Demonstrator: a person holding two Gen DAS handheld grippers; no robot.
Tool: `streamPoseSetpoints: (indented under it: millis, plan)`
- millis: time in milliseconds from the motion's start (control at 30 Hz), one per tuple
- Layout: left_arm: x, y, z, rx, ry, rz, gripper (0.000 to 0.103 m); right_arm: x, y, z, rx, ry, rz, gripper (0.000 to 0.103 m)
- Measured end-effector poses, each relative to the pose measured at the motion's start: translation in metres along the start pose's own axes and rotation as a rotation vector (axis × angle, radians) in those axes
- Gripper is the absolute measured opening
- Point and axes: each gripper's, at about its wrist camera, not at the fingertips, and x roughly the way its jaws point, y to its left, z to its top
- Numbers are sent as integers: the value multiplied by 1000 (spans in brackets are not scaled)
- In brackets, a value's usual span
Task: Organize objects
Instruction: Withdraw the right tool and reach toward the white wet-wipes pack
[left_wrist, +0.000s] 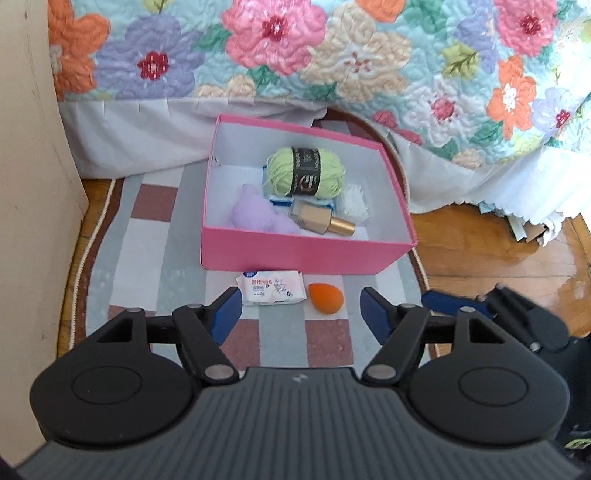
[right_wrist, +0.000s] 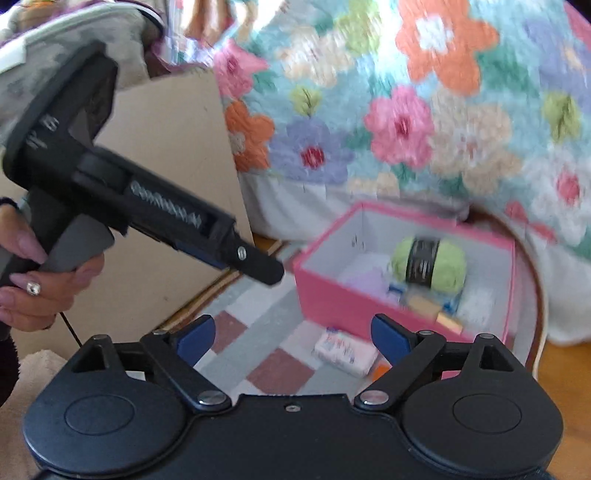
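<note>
Both grippers hang over the rug (left_wrist: 166, 236), and nothing is in either one. The left gripper (left_wrist: 300, 312) has its jaws apart and empty, aimed down at the two stragglers. The right gripper (right_wrist: 291, 338) stands wider still, jaws spread and bare.

The pink box (left_wrist: 306, 254) sits open on the rug against the bed skirt, its mouth up, so things can simply be dropped in. Inside lie green yarn (left_wrist: 304, 171), a lilac plush (left_wrist: 255, 214), a gold bottle (left_wrist: 321, 221) and something white in the far corner.

Still outside are a tissue pack (left_wrist: 271, 291) and an orange sponge (left_wrist: 325, 297), side by side just in front of the box's near wall. That looks deliberate: both are near the box, with a short lift over the rim left to do.

The quilt (left_wrist: 332, 55) drapes close behind, and a beige panel (left_wrist: 29, 166) crowds the left. The near wall itself is the obstacle. The two grippers are close, so they could bump.
</note>
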Motion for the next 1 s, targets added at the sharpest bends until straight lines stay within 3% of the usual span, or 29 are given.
streamPoseSetpoints:
  millis: [300,433,567,700,867,1000]
  plan:
    - [54,32,-19,-41,22,-14,70,50,-6,-28,45,73,-24,93]
    - [68,50,-30,-85,35,-31,68,64,-5,-37,38,48,-45,94]
    - [83,56,-40,-63,25,22,68,81,-11,-48,74,45,-33,93]
    - [104,63,-46,-89,23,13,63,99,-13,-57,67,77,-56,93]
    - [137,62,-51,-44,33,56,57,120,-20,-68,95,113,-67,93]
    - [153,69,-49,-85,7,46,53,133,-24,-76,117,125,-78,93]
